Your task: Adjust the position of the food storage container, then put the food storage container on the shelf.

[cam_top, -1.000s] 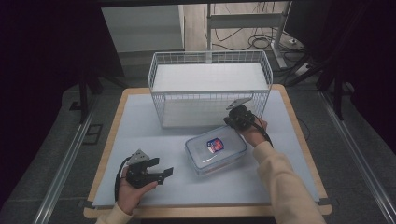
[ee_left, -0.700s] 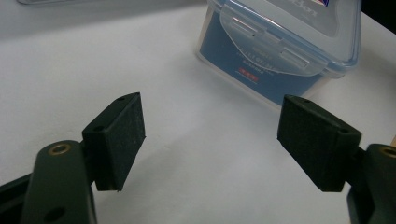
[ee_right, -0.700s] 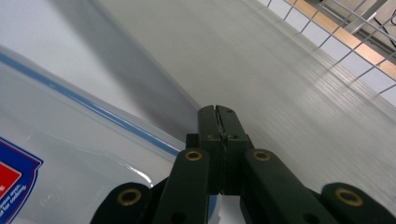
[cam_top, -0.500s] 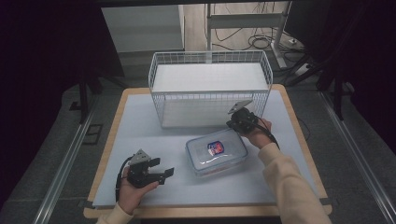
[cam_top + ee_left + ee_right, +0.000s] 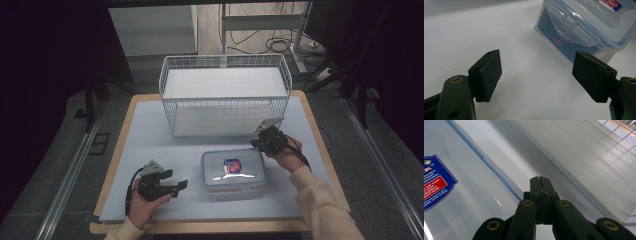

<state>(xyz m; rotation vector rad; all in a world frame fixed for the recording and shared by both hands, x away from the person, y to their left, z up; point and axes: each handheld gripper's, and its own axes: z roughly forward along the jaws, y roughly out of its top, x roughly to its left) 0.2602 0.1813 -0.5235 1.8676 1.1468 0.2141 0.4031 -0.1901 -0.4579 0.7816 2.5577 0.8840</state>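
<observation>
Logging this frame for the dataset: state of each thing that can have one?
Left gripper: open, jaws wide apart, empty, aimed at the box's end latch.
Right gripper: shut, jaws pressed together, empty, at the box's far right corner.
Plastic box: lid on, end latch down, flat on the table.
Wire basket: upright, nothing inside.

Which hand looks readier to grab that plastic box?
Probably the left. The left gripper has its jaws wide open, facing the plastic box and its end latch. The right gripper is shut, at the box's far rim.
</observation>
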